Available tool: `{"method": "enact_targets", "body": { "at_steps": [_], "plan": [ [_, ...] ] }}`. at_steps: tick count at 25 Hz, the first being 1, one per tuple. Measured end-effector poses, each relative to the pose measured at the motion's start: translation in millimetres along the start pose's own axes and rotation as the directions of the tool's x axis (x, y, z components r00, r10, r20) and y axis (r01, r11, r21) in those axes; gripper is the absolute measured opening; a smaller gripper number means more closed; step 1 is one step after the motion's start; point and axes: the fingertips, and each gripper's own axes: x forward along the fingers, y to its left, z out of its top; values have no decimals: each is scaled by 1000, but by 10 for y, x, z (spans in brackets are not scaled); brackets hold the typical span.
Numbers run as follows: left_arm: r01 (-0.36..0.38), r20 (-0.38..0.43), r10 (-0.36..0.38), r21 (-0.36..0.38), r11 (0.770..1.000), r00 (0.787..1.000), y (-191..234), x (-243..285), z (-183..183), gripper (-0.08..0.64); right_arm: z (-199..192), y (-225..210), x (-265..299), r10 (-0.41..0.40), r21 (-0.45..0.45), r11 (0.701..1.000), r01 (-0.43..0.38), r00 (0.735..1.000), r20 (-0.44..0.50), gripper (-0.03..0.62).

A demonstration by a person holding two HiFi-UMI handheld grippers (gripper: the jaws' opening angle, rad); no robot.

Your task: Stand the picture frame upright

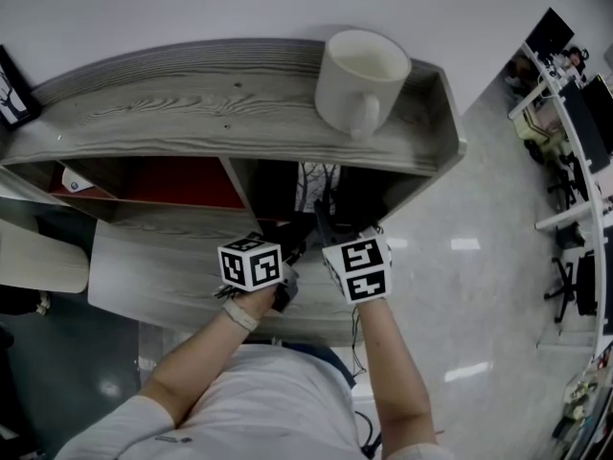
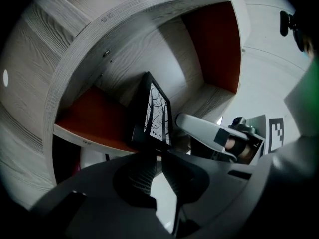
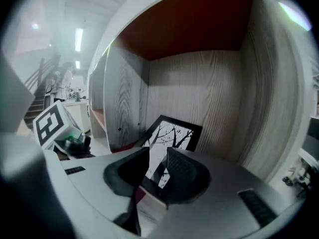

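Gripped lower edge of picture frame (image 2: 152,114) with left hand-held gripper (image 2: 158,154), right hand-held gripper (image 3: 157,157) unclenched beside it; judged rigid, light, breakable.

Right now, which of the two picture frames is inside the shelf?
The picture frame in the compartment below the mug; the other frame sits on top, at the shelf's far left end.

Head view overhead; gripper views close, share picture frame (image 3: 172,136).
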Motion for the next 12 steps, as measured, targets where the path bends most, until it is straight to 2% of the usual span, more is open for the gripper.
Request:
{"method": "enact_targets", "body": {
  "at_steps": [6,12],
  "plan": [
    [0,-1,0,14,1000,1000,-7,-2,1,41,-289,58,-112,-7,30,1000,8,999,-32,110],
    [2,-8,-2,26,1000,1000,-4,-4,-1,41,-398,155,-85,17,43,999,-15,999,-45,91]
  ]
}}
